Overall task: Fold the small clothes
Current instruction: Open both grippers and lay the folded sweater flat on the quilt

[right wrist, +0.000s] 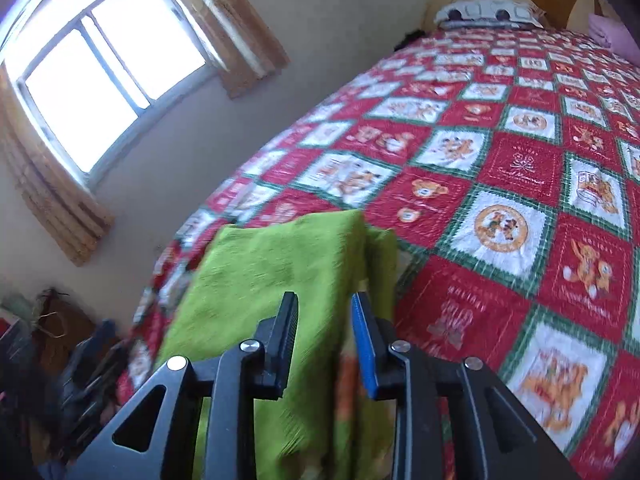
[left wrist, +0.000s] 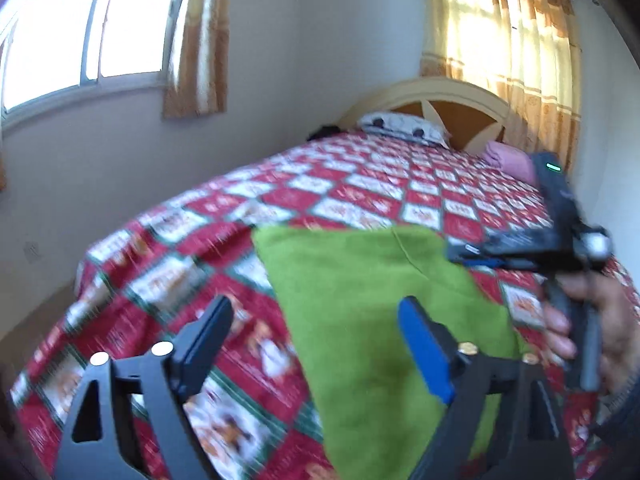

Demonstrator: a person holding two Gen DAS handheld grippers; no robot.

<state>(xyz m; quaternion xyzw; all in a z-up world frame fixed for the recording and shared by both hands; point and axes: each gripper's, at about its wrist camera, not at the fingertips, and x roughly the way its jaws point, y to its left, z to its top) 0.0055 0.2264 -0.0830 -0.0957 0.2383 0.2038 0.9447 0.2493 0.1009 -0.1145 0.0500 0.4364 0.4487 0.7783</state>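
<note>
Green cloth [left wrist: 372, 308]: lower centre of left wrist view, lying on the quilted bedspread [left wrist: 360, 184]; looks already doubled, w/ a 2nd layer edge showing at its right side in the right wrist view [right wrist: 280, 264].
Left gripper [left wrist: 316, 340]: fingers spread wide, nothing between; black finger over bedspread at lower left, blue pad over the cloth at lower right. Contact w/ cloth: can't tell, frame blurred.
Right gripper [right wrist: 324, 328]: narrow gap betw fingers, partly spread, no fabric seen pinched; hovers over cloth's right-hand edge, bottom centre of frame.
Right hand [left wrist: 592, 320]: right edge of left wrist view, gripping the tool handle.
Handling (judgement): terry-like pile, soft, light, limp; no stiffness, will sag and drape when lifted; not slippery, not fragile. Layers may slide apart if only the top one is caught.
Where to grip (judgement): at corners or along the edge, pinching all layers together, one gripper per corner.
Background: pillow [left wrist: 404, 128] & headboard [left wrist: 460, 100] upper centre-right; window [left wrist: 80, 28] upper left.
</note>
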